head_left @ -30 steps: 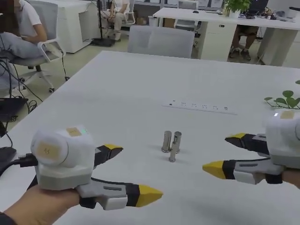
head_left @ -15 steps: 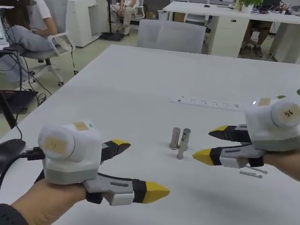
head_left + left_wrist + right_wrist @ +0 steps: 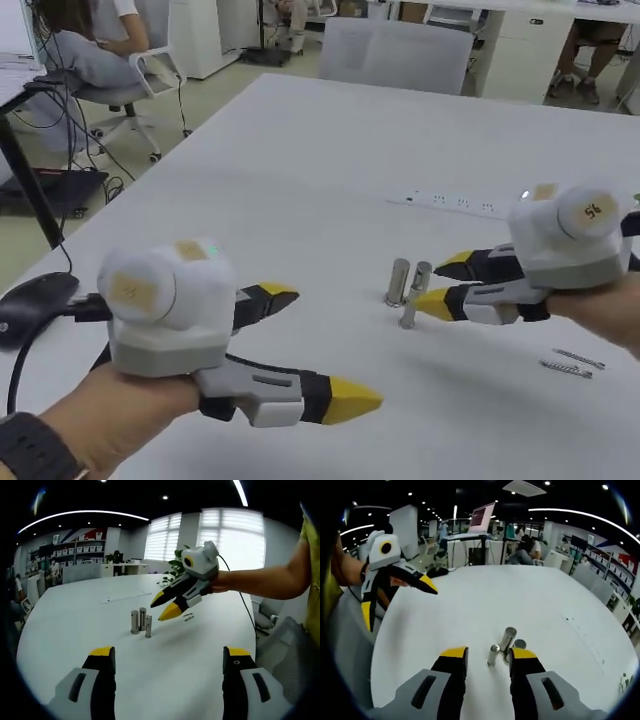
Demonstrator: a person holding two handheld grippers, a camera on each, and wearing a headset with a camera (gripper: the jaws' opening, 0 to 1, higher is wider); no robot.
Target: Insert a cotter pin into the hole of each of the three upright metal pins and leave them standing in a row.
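Observation:
Three short metal pins [image 3: 408,292] stand upright in a tight cluster mid-table, also seen in the left gripper view [image 3: 141,622]. My right gripper [image 3: 438,284] is open right beside them, and in its own view [image 3: 488,653] the front pin [image 3: 493,655] stands between the yellow tips, with a gap on each side. My left gripper [image 3: 322,346] hangs open at the near left, well short of the pins, with nothing between its jaws [image 3: 169,652]. Two cotter pins [image 3: 572,363] lie flat on the table under my right hand.
A white power strip [image 3: 450,203] lies beyond the pins. A grey chair [image 3: 395,55] stands at the table's far edge. A black cable and a dark pad [image 3: 30,305] sit off the left edge. People sit at desks in the background.
My right gripper has moved left to the pins, and its tips now flank the front one. The left gripper has kept its place. The head camera has tilted down.

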